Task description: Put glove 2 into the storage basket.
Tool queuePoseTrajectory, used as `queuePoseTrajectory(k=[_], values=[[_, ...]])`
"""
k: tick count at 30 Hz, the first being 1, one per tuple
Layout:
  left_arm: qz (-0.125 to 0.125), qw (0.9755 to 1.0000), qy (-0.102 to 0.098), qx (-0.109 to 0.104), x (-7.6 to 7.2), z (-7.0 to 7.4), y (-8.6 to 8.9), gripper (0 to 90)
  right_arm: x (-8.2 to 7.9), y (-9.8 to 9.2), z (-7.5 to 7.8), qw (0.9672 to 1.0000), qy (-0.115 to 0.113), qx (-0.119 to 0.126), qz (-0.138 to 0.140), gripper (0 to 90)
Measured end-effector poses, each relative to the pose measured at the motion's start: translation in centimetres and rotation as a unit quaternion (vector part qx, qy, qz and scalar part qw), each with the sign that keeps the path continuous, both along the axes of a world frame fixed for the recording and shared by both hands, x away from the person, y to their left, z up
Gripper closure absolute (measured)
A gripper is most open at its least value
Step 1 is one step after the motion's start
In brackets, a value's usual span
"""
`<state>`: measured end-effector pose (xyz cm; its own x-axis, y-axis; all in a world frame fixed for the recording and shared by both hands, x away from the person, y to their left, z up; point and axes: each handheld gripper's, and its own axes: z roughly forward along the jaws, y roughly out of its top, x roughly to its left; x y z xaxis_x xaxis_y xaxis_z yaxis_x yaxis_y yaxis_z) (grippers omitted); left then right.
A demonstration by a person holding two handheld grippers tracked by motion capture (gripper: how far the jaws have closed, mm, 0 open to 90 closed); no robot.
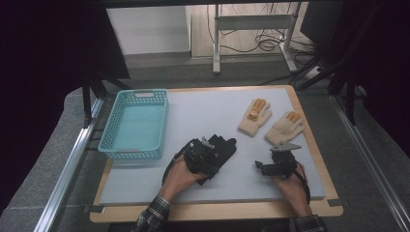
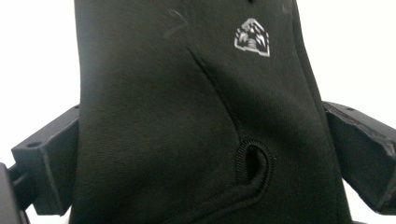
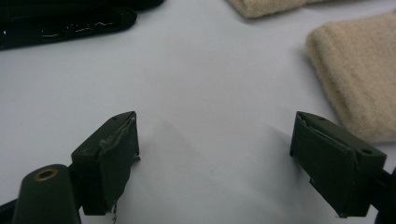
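Your left gripper, frame centre, straddles the black glove with jaws wide; your right gripper gapes empty.

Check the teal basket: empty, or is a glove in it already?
Empty: the basket shows bare floor; the black glove lies on the table.

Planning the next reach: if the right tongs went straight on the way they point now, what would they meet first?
Probably bare grey table mat first; the open right tongs aim between the black fabric glove and the beige knitted glove. Depth is unclear.
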<state>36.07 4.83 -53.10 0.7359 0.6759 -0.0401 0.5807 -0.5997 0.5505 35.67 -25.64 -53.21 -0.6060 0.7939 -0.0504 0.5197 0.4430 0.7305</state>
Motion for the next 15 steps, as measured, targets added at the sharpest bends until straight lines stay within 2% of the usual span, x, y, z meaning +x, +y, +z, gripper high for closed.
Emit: queuePoseTrajectory(k=[2, 3, 6, 12, 15], values=[[-0.001, 1.0, -0.003, 0.0, -0.2, 0.1, -0.1, 1.7, 0.0, 0.0, 0.0, 1.0, 0.0, 0.0, 0.0, 15.2], [0.008, 1.0, -0.004, -0.001, -0.1, 0.2, 0.0, 3.7, 0.0, 0.0, 0.0, 1.0, 0.0, 0.0, 0.0, 15.2], [0.026, 0.9996, -0.004, -0.004, 0.1, 0.7, 0.6, 20.7, 0.0, 0.0, 0.0, 1.0, 0.0, 0.0, 0.0, 15.2], [0.04, 0.9992, -0.01, -0.001, 0.4, 1.1, 1.3, 47.2, 0.0, 0.0, 0.0, 1.0, 0.0, 0.0, -0.001, 15.2], [0.04, 0.9991, -0.012, 0.003, 0.6, 1.2, 1.5, 56.1, 0.0, 0.0, 0.0, 1.0, 0.0, 0.0, -0.001, 15.2]])
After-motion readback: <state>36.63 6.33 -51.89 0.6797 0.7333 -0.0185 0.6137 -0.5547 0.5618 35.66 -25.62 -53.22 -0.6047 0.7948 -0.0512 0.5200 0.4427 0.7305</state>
